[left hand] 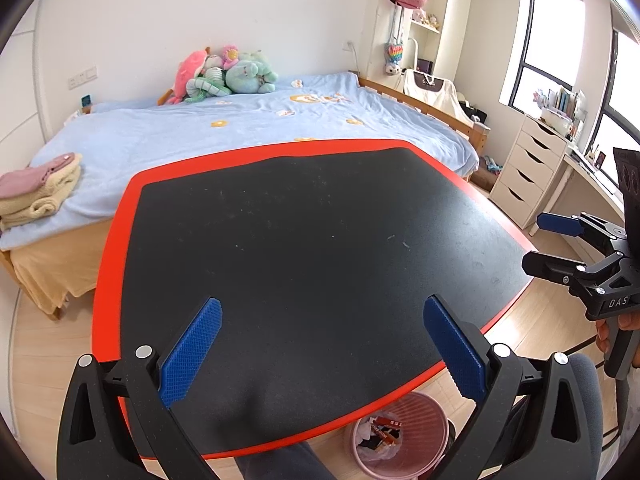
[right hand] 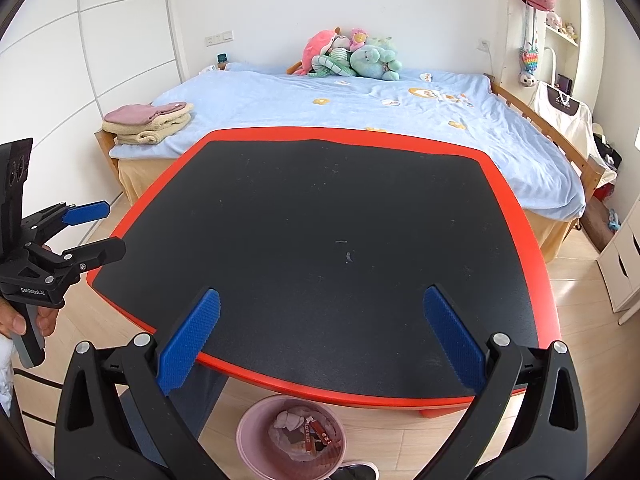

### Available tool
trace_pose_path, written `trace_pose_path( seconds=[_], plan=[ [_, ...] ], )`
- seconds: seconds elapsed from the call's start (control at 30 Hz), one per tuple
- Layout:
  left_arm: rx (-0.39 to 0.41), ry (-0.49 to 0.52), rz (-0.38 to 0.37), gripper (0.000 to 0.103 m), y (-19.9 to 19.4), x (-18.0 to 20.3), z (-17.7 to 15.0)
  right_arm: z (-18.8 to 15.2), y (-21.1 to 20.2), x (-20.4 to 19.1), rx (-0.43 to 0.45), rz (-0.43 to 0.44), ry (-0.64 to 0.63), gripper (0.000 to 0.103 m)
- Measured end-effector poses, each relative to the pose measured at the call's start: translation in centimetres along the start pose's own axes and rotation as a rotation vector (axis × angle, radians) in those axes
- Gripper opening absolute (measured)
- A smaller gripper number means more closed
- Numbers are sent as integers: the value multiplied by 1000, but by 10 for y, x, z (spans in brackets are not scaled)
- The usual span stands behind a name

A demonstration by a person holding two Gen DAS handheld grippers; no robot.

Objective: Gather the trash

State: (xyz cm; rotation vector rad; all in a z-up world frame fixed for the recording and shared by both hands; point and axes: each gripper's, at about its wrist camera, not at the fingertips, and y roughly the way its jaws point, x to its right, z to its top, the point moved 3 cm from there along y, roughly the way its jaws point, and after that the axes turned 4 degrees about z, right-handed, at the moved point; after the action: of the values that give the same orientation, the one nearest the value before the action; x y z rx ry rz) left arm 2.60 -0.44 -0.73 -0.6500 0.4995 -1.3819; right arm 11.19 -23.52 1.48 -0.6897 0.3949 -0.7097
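A pink trash bin (left hand: 400, 432) stands on the floor under the table's near edge, holding wrappers and crumpled paper; it also shows in the right wrist view (right hand: 290, 436). The black table with a red rim (left hand: 106, 280) (right hand: 516, 216) carries only faint specks. My left gripper (left hand: 322, 346) is open and empty above the near part of the table; it shows at the left of the right wrist view (right hand: 102, 228). My right gripper (right hand: 320, 340) is open and empty above the table's near edge; it shows at the right of the left wrist view (left hand: 536, 244).
A bed (left hand: 240, 128) with a blue cover, plush toys (left hand: 224, 74) and folded towels (left hand: 36, 192) lies behind the table. A white drawer unit (left hand: 528, 172) and desk stand at the right. A grey chair (left hand: 584, 396) is near my right side. The floor is wood.
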Motion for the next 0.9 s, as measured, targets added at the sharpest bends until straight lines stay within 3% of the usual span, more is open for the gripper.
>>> trace_pose_path(
  seconds=[0.9],
  plan=[
    [-18, 7, -1, 97, 6, 2, -9, -6, 6, 3, -16, -2, -2, 100]
  ],
)
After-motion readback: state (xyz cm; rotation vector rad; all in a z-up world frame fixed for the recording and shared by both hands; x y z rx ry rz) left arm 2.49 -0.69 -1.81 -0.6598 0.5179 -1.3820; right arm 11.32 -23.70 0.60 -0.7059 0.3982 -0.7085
